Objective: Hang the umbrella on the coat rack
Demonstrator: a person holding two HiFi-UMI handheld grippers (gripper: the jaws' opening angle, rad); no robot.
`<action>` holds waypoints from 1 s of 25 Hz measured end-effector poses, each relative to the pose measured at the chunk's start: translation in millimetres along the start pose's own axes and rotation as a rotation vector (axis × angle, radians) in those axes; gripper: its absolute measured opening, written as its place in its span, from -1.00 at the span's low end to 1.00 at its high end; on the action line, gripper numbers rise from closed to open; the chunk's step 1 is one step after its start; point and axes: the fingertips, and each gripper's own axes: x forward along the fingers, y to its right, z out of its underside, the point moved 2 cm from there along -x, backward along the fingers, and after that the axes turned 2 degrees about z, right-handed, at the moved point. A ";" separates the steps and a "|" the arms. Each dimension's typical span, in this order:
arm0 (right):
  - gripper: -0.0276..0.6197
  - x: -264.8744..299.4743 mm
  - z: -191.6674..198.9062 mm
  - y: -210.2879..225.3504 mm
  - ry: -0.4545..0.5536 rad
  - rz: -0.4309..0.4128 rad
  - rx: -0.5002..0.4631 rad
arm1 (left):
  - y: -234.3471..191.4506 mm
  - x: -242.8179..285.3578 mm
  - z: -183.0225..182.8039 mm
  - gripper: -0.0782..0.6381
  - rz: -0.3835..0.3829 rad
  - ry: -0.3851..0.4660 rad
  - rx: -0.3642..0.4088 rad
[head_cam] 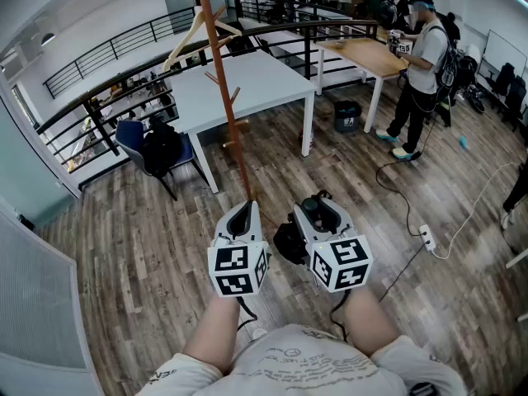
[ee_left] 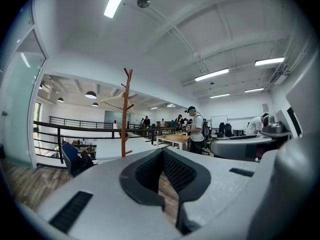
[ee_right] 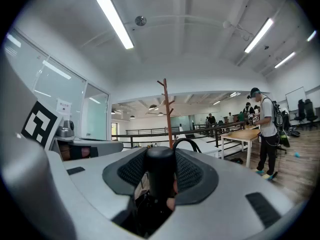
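A tall wooden coat rack (head_cam: 221, 89) with short pegs stands on the wood floor just ahead of me, and a wooden hanger (head_cam: 194, 31) hangs near its top. My right gripper (head_cam: 318, 209) is shut on the thick black handle of the umbrella (ee_right: 161, 174). The folded black umbrella body (head_cam: 289, 242) hangs below the gripper, and its strap loop (ee_right: 186, 143) curls past the jaws. My left gripper (head_cam: 245, 209) is level beside the right one, near the rack's pole. Its jaws are shut with nothing between them. The rack (ee_left: 124, 114) shows left of centre in the left gripper view.
A white table (head_cam: 247, 85) stands right behind the rack. A blue chair with a black bag (head_cam: 153, 147) sits by a black railing (head_cam: 107, 110) at the left. A person (head_cam: 421, 73) stands by a wooden table (head_cam: 371, 54) at the right. A power strip and cable (head_cam: 426, 236) lie on the floor.
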 end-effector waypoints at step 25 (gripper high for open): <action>-0.41 93.9 2.6 -107.1 0.021 -0.065 0.003 | -145.3 -33.0 24.7 -0.77 -0.079 -0.026 -0.056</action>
